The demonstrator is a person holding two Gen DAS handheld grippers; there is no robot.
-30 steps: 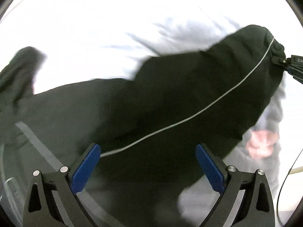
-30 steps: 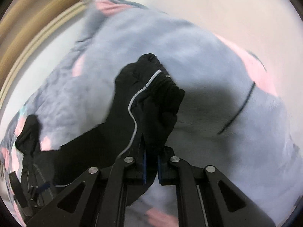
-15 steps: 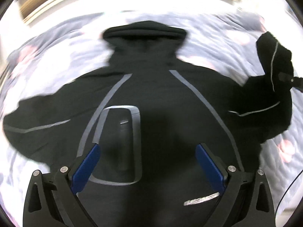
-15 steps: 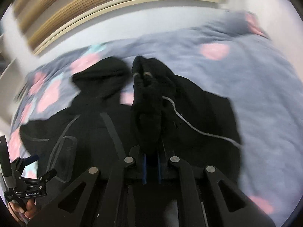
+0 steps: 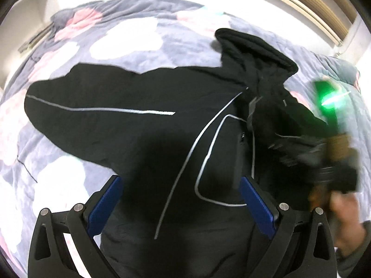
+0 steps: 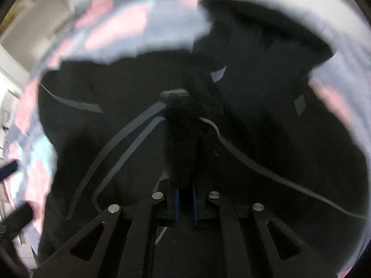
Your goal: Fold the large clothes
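Note:
A black hooded jacket (image 5: 143,129) with thin grey reflective stripes lies spread on a bed, hood (image 5: 252,46) toward the far side and one sleeve (image 5: 76,102) stretched out to the left. My left gripper (image 5: 180,199) hangs open above the jacket's body, nothing between its blue pads. In the left wrist view my right gripper (image 5: 334,153) appears blurred at the right, a hand (image 5: 345,213) on it. In the right wrist view the right gripper (image 6: 185,201) is shut on the jacket's other sleeve (image 6: 183,139), which is carried over the jacket's body (image 6: 266,106).
A grey-blue quilt (image 5: 129,37) with pink and white patches covers the bed. A wooden slatted headboard (image 5: 308,0) runs along the far side. White furniture (image 6: 34,30) stands beyond the bed at the left of the right wrist view.
The right gripper has swung the held sleeve inward and lower over the jacket's body. The left gripper has moved across and rolled, so the jacket now lies slanted in its view, still open.

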